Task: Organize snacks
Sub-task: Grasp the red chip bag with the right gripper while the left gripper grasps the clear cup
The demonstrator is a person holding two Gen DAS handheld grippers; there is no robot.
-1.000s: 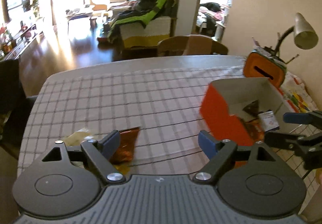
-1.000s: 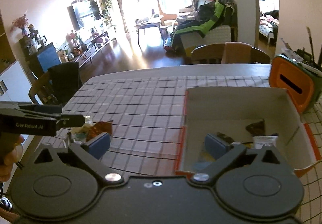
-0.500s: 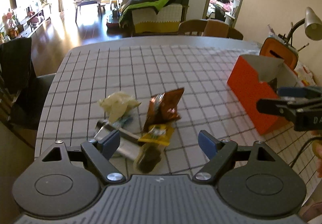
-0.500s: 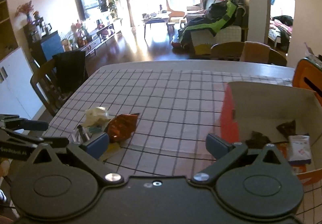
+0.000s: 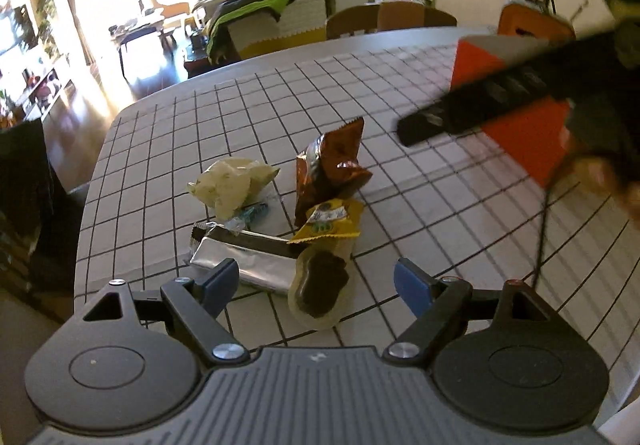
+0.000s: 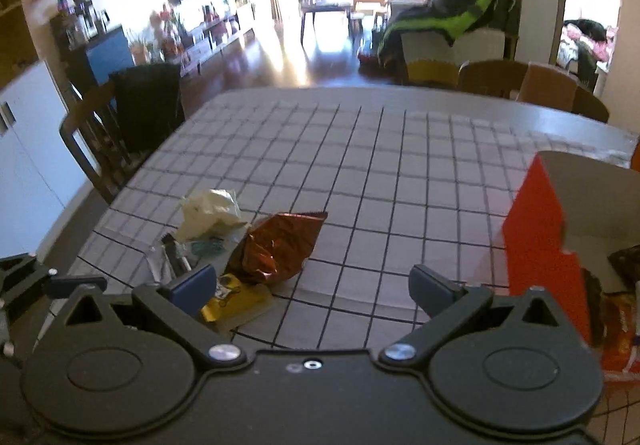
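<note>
**Both grippers over the snack pile, nothing picked yet**

A small heap of snacks lies on the checked tablecloth (image 5: 400,93) toward the table's left edge. A yellow-topped packet with a dark biscuit (image 5: 322,265) lies nearest, at twelve o'clock from the left gripper (image 5: 316,281), right between its blue pads. A silver wrapped bar (image 5: 244,261) touches it at nine o'clock, a crinkled brown foil packet (image 5: 332,169) leans just beyond, and a pale crumpled bag (image 5: 230,185) sits at eleven. The orange box (image 6: 536,237), already holding a few packets, stands well apart at two o'clock.

The left gripper's jaws are spread wide and grip nothing. The right gripper (image 6: 312,285) is likewise spread and empty, hanging above the same heap from the box side.

To my eye the biscuit packet is the natural pick. Best to come straight down, close across its narrow width, and keep the left pad clear of the silver bar so only one snack lifts. The right gripper should stay out of the way.
</note>
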